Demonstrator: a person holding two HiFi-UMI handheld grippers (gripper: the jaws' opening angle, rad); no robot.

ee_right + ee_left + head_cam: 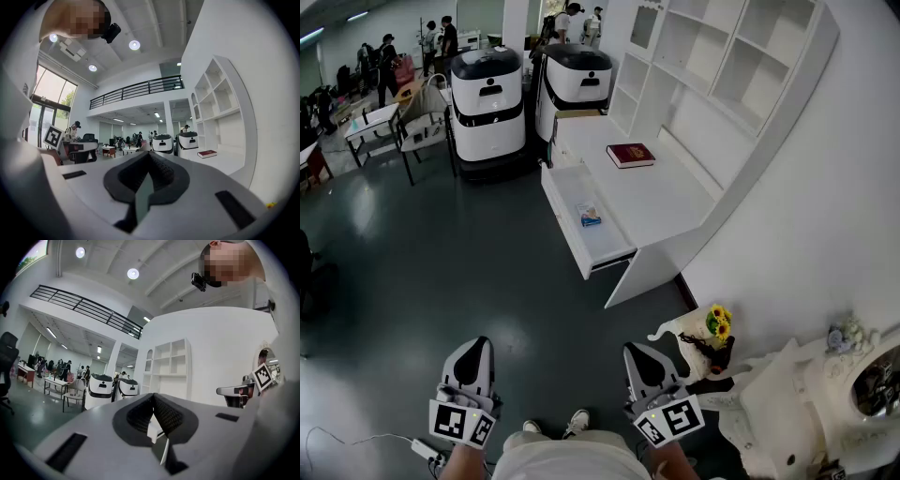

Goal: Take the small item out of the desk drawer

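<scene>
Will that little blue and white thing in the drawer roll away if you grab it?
Probably not: the small item looks flat in the open drawer, so it likely slides rather than rolls. It looks small, so probably light; whether it squashes is unclear.

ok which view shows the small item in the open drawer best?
Head view: it looks down into the open drawer, where the small item lies uncovered. Neither gripper view shows it; the right gripper view catches only the desk top.

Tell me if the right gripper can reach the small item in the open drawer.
Probably not yet: the right gripper, shut, is far short of the drawer. The small item lies uncovered, with only floor between.
</scene>
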